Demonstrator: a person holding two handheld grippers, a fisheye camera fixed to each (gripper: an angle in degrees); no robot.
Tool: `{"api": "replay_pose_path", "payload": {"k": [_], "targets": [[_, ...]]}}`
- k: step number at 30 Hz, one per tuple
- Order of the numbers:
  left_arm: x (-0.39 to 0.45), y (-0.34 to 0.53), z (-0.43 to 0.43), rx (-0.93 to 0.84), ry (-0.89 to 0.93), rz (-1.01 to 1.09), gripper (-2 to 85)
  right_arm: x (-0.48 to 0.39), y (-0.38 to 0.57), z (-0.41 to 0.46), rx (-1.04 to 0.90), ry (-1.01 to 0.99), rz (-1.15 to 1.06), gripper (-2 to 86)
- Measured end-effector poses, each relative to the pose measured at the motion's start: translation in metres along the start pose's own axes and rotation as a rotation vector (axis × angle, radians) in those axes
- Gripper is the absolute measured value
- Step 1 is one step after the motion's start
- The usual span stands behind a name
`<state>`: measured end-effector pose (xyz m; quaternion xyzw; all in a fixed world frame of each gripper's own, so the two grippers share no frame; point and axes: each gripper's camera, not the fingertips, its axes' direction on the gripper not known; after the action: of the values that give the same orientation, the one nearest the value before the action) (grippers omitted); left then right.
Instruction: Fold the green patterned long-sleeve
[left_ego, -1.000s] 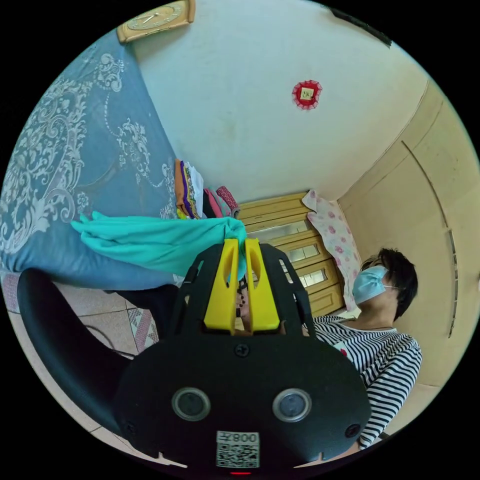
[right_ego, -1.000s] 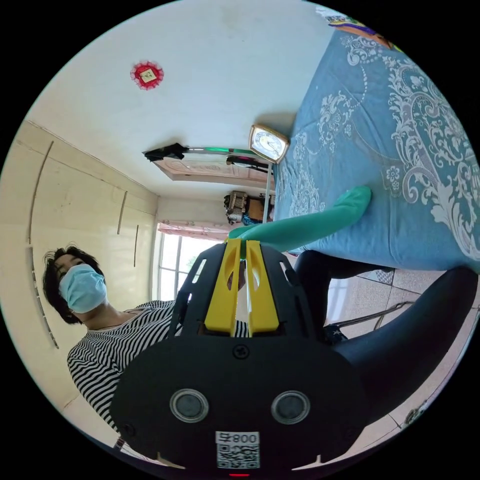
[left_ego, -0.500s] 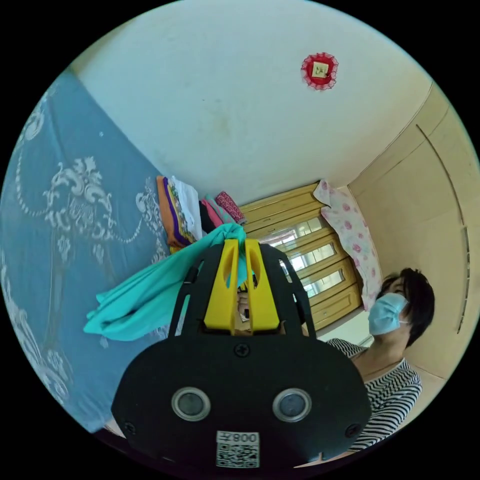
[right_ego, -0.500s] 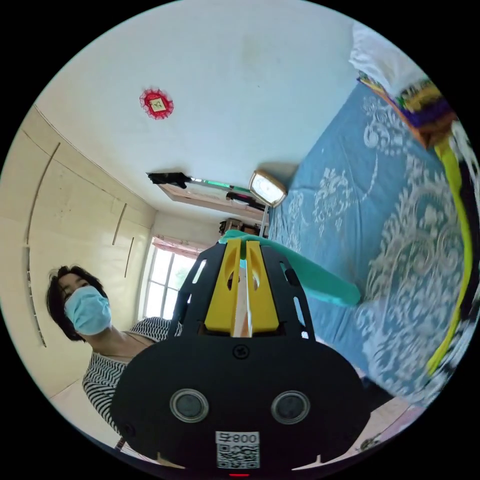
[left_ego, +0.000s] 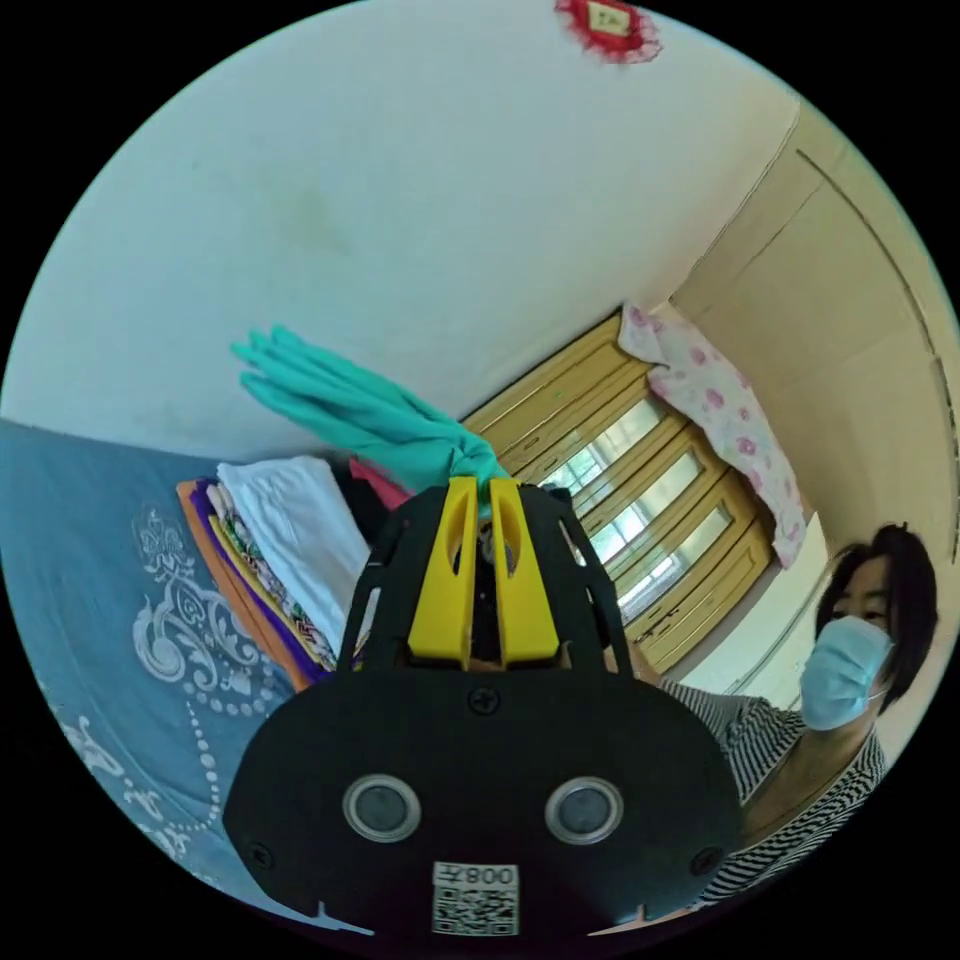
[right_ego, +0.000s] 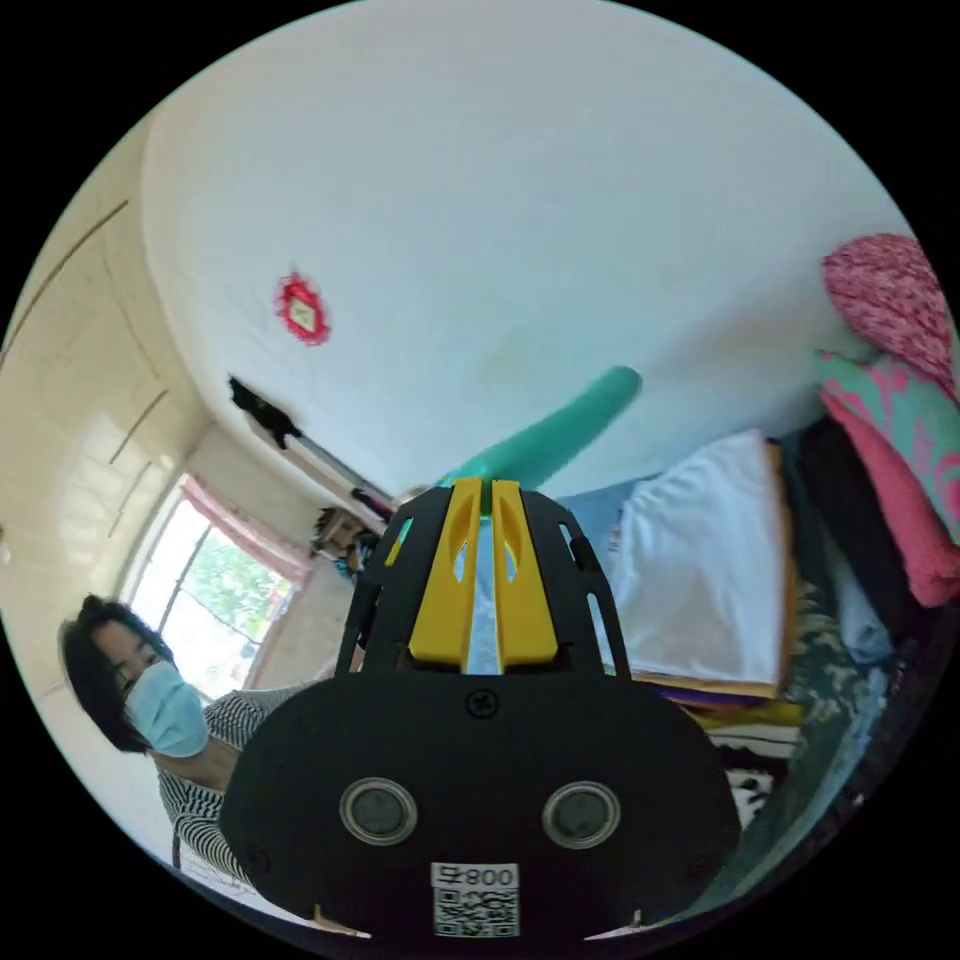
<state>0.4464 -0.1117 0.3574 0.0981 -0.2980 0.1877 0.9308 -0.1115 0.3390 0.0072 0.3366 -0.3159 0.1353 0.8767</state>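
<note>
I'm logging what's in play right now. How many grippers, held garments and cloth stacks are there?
Grippers: 2, left gripper and right gripper
Held teal garment: 1
Stacks of folded cloth: 1, the stack on the blue bedspread
Total: 4

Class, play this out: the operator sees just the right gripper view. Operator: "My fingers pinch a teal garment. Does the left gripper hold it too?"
Observer: Yes. The left gripper is shut on the teal garment, which bunches at its tips.
Operator: How does the free end look from there?
Observer: It fans out in several loose folds, lifted off the blue bedspread, above a stack of folded clothes.
</note>
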Motion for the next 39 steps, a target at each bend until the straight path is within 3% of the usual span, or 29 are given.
{"api": "replay_pose_path", "payload": {"k": [5, 7, 12, 20, 23, 30, 37, 39], "targets": [[-0.058, 0.036, 0.12, -0.242, -0.149, -0.24, 2.5, 0.141, 0.027, -0.004, -0.071, 0.192, 0.284, 1.4], [-0.061, 0.045, 0.141, -0.276, -0.112, -0.278, 2.5, 0.189, 0.043, 0.007, -0.166, 0.293, 0.365, 1.4], [-0.028, 0.03, 0.16, -0.289, -0.15, -0.203, 2.6, 0.215, 0.05, -0.005, -0.117, 0.219, 0.331, 1.4], [0.021, 0.011, 0.199, -0.332, -0.215, -0.196, 2.5, 0.208, 0.051, -0.001, -0.077, 0.335, 0.313, 1.0], [0.039, 0.005, 0.207, -0.339, -0.205, -0.193, 2.1, 0.188, 0.055, -0.002, -0.054, 0.468, 0.286, 0.5], [0.096, -0.016, 0.214, -0.269, -0.232, -0.074, 0.7, 0.073, 0.07, 0.035, 0.041, 0.669, -0.078, 0.1], [0.117, -0.025, 0.272, -0.388, -0.32, -0.106, 0.1, 0.047, 0.041, 0.148, -0.293, 0.88, -0.163, 0.0], [0.13, -0.024, 0.271, -0.361, -0.291, -0.104, 0.1, 0.036, 0.041, 0.147, -0.268, 0.875, -0.156, 0.0]]}}
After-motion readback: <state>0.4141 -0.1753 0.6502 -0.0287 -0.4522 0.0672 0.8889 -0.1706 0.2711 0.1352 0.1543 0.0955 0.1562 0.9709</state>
